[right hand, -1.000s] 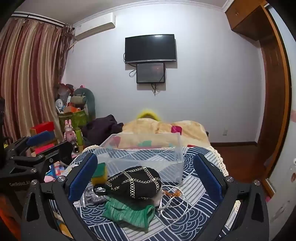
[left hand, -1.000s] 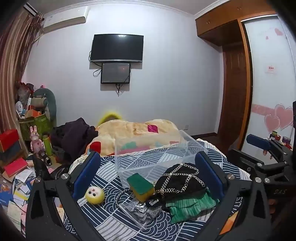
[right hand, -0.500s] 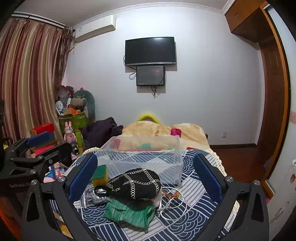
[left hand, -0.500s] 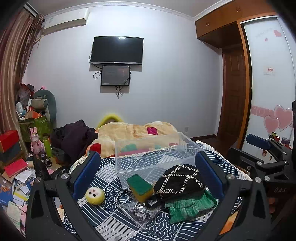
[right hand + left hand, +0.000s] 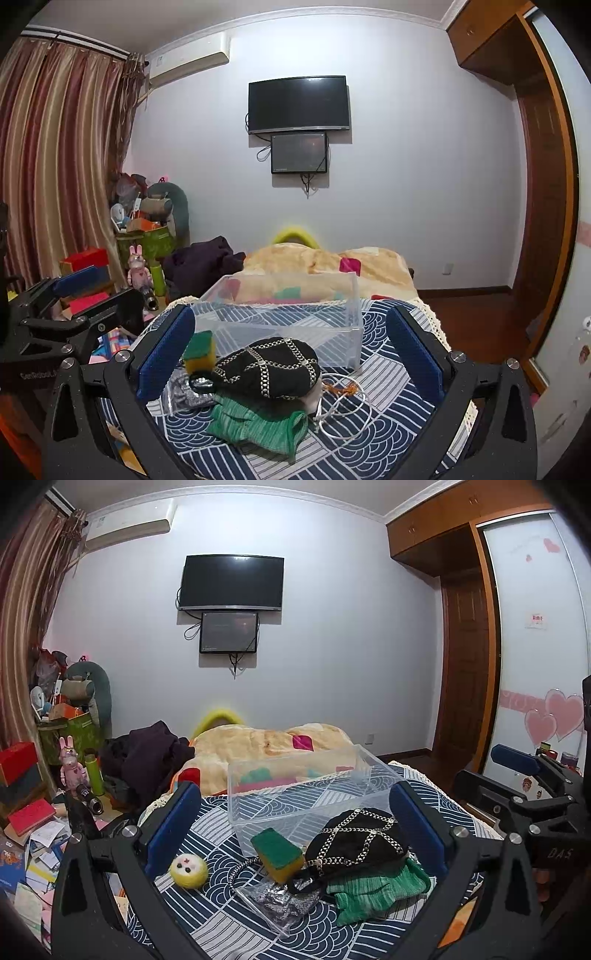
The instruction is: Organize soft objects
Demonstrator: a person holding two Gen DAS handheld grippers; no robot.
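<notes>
**Soft items piled before an empty clear bin, both grippers held wide above them**

The pile is seen between and beyond the blue-padded fingers of each gripper, with nothing touched. In the left wrist view, the left gripper (image 5: 295,823) is spread wide and nothing is held; framed between its pads are a black knitted cap (image 5: 356,840) crossed with metallic chain, a green ribbed cloth (image 5: 376,890) crumpled under the cap's near edge, a green-and-yellow sponge (image 5: 279,853) leaning against the cap, a clear plastic bag (image 5: 280,901) with glittery contents, and a round fuzzy yellow ball (image 5: 188,869) lying apart to the left. The right gripper (image 5: 290,345) is likewise held wide apart and empty, with the cap centred between its pads; a coiled white cable (image 5: 347,406) is seen just right of the cap. Behind the pile, a transparent rectangular plastic bin (image 5: 295,790) is set on the navy wave-patterned bedspread (image 5: 221,923).
</notes>
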